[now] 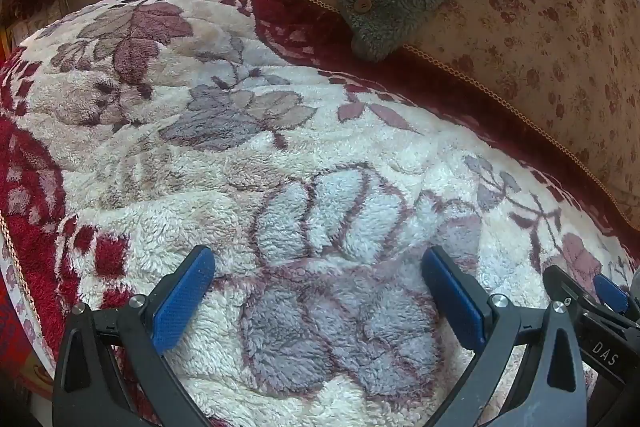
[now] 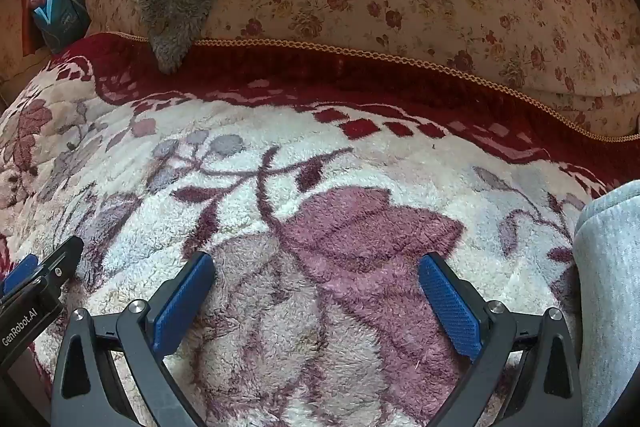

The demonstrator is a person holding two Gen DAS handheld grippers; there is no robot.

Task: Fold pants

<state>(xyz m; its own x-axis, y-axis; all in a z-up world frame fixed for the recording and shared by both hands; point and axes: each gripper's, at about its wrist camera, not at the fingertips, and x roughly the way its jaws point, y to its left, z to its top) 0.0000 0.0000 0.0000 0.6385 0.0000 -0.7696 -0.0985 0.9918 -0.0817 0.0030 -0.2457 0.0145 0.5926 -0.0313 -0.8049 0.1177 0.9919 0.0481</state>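
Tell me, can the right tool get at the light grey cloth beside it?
Probably yes. The right tool is open and empty over the blanket, and the grey cloth lies just to its right with nothing between them.

A light grey heathered garment [image 2: 608, 299], apparently the pants, is lying bunched in soft rounded folds near the right edge of the fluffy cream and maroon floral blanket [image 2: 320, 163], showing only partly at the right border of the right wrist view, its full shape hidden.
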